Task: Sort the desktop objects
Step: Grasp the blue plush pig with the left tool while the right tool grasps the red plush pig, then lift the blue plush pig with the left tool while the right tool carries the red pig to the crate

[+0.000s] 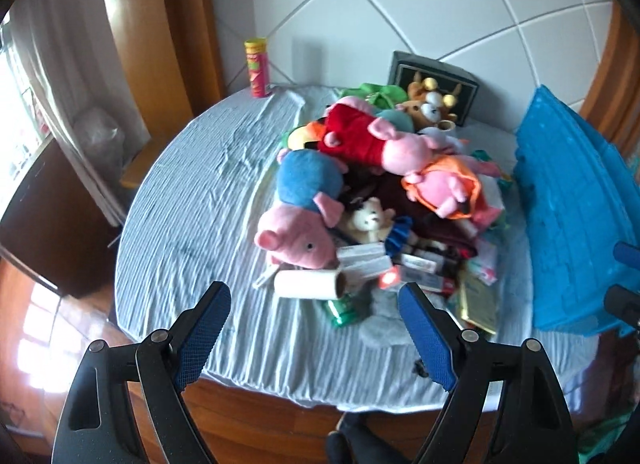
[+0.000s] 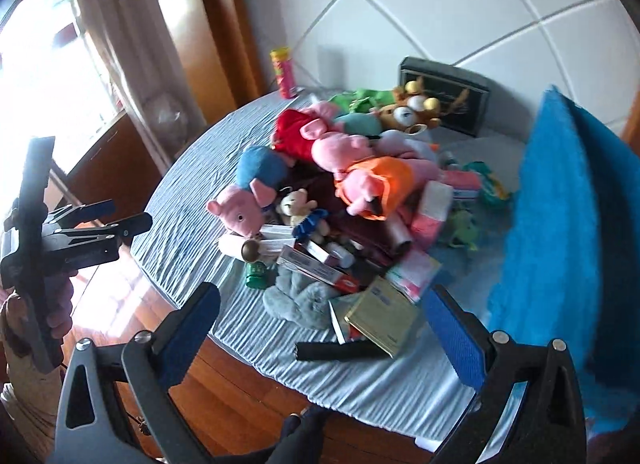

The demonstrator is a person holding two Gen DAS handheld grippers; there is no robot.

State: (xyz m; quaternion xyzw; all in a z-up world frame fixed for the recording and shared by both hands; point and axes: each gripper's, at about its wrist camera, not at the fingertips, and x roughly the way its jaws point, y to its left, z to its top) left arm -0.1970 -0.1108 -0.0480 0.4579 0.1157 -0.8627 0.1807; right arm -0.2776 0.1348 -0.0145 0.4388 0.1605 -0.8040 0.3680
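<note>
A heap of desktop objects (image 1: 376, 199) lies on a table draped in a pale blue cloth (image 1: 208, 183). Taking the heap as landmark: a pink pig plush in a blue shirt (image 1: 300, 215) lies on its left edge, a cardboard roll (image 1: 310, 283) at its near edge, a gold booklet (image 2: 380, 316) and a black strap (image 2: 340, 351) on its near right. A red snack can (image 1: 257, 67) stands upright well behind and left of it; a blue bin (image 1: 576, 215) stands just right. The left gripper (image 1: 316, 314) and the right gripper (image 2: 320, 320) both hover before the heap, jaws wide, nothing between them
</note>
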